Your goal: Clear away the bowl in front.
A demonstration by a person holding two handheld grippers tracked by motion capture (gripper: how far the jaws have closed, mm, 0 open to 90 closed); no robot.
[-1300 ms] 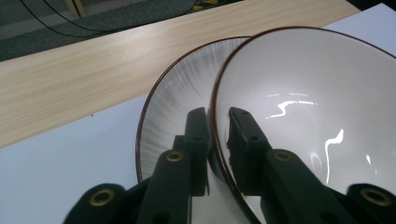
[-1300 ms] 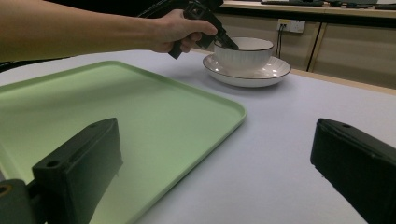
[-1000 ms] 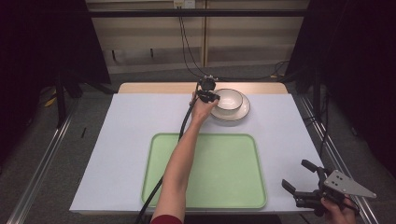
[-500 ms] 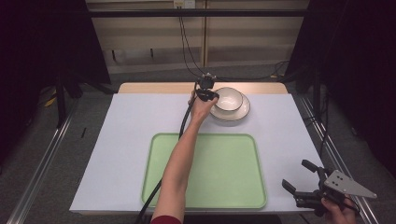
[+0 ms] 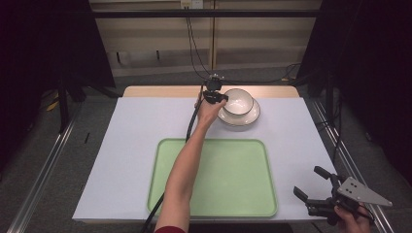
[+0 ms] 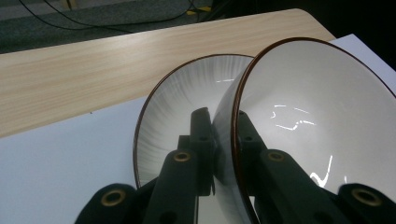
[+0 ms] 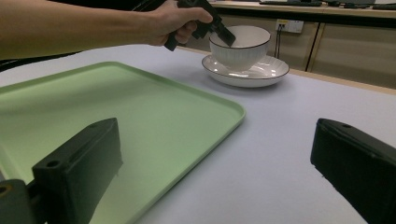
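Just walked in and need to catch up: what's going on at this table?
A person's left gripper is shut on the rim of a white bowl, one jaw inside and one outside. The bowl sits on a white plate at the table's far side. The right gripper waits open near the front right corner, beside an empty green tray.

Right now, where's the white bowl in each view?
High view: bowl at the table's far edge, on the plate, left gripper on its rim.
Left gripper view: right half, rim pinched between the fingers.
Right gripper view: top centre.
Shared landmark: the plate under the bowl.
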